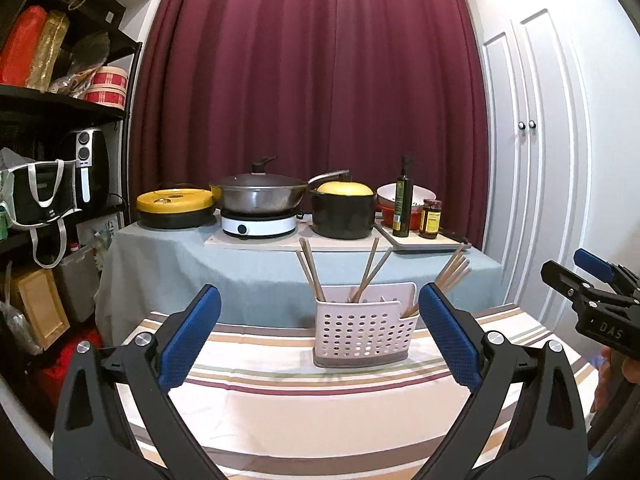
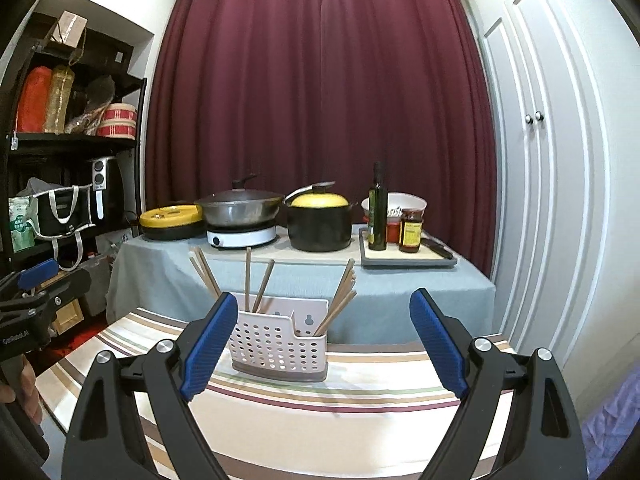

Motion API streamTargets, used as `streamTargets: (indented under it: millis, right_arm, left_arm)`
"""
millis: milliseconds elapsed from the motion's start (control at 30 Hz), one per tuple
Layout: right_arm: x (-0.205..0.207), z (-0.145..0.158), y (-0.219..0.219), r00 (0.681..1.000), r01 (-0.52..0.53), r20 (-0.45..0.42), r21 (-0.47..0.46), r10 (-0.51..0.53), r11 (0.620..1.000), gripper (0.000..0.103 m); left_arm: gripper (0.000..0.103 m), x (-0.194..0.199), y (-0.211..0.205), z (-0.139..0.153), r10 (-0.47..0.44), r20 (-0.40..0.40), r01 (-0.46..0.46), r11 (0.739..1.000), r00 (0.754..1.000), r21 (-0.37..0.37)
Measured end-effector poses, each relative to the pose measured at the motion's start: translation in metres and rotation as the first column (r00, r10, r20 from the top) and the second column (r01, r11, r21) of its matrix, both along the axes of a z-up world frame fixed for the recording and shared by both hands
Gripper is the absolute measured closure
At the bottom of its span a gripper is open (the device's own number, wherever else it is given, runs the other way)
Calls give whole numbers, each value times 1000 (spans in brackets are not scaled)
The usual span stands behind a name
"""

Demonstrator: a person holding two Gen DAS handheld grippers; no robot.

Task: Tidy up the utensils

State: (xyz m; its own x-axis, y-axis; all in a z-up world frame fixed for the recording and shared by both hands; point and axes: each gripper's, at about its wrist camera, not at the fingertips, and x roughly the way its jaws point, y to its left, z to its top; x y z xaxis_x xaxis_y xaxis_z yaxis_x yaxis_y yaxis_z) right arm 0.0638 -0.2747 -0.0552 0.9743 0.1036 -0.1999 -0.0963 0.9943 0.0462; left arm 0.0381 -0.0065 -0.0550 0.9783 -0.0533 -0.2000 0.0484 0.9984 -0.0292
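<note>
A pale perforated utensil holder [image 1: 362,330] [image 2: 276,344] stands upright on the striped tablecloth [image 1: 280,392] [image 2: 360,400]. Several wooden chopsticks [image 1: 370,270] [image 2: 256,280] lean out of its compartments, in a left, a middle and a right bunch. My left gripper [image 1: 320,336] is open, held above the table in front of the holder, nothing between its blue pads. My right gripper [image 2: 324,344] is open too, with the holder just behind its left finger [image 2: 208,350]. Each gripper shows at the edge of the other's view: the right one [image 1: 592,280], the left one [image 2: 32,280].
Behind the striped table a blue-clothed table [image 1: 256,276] carries a wok on a white hob [image 1: 260,200], yellow-lidded pots [image 1: 344,208], an oil bottle [image 1: 404,200] and a jar on a tray. Dark shelving [image 1: 48,152] fills the left; white cupboard doors [image 1: 536,152] stand at right.
</note>
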Motion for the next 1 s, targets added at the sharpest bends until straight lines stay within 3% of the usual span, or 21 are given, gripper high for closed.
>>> streamTargets:
  millis: [1000]
  right_arm:
    - [-35,15,0,998,25,59,-8,-24,1000,17]
  left_arm:
    - [6,-38,-7,14,-12,62,11,1000,998,15]
